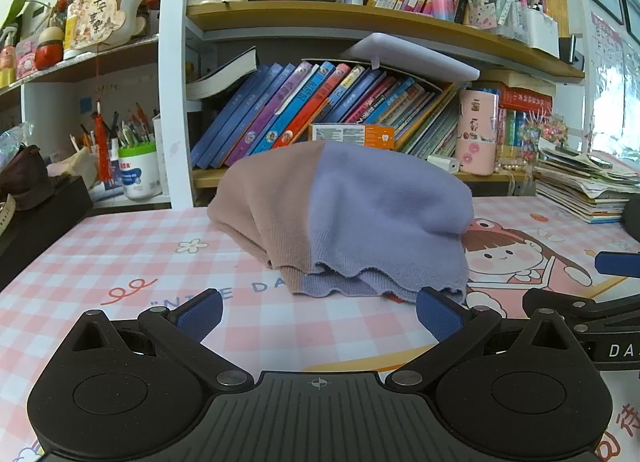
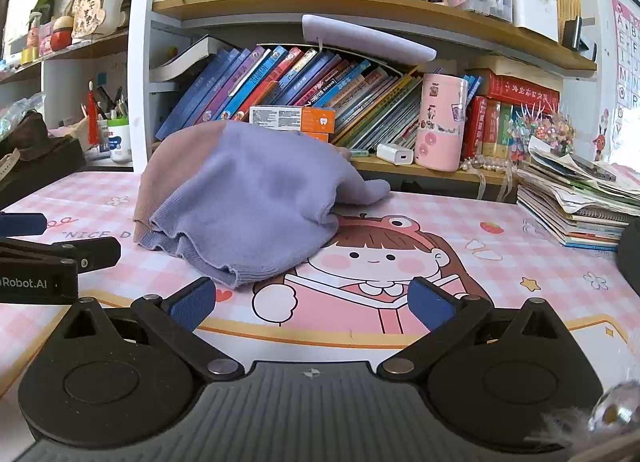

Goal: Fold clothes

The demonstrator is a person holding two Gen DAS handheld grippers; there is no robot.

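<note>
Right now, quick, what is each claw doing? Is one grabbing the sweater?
Left claw: open, holding nothing; the sweater lies just ahead.
Right claw: open, holding nothing, over the pink mat.

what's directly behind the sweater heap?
Behind the sweater sits an orange-and-white box in front of a row of leaning books on the low shelf. The heap hides the box's lower part and the shelf edge there.

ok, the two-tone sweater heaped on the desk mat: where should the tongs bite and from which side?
Probably the wavy hem of the sweater, approached from the near side, low and about level with the mat. The hem layers lie stacked and loose at the front edge, facing both open tongs, left and right. The rest is a rounded mound with no edge to pinch.
</note>
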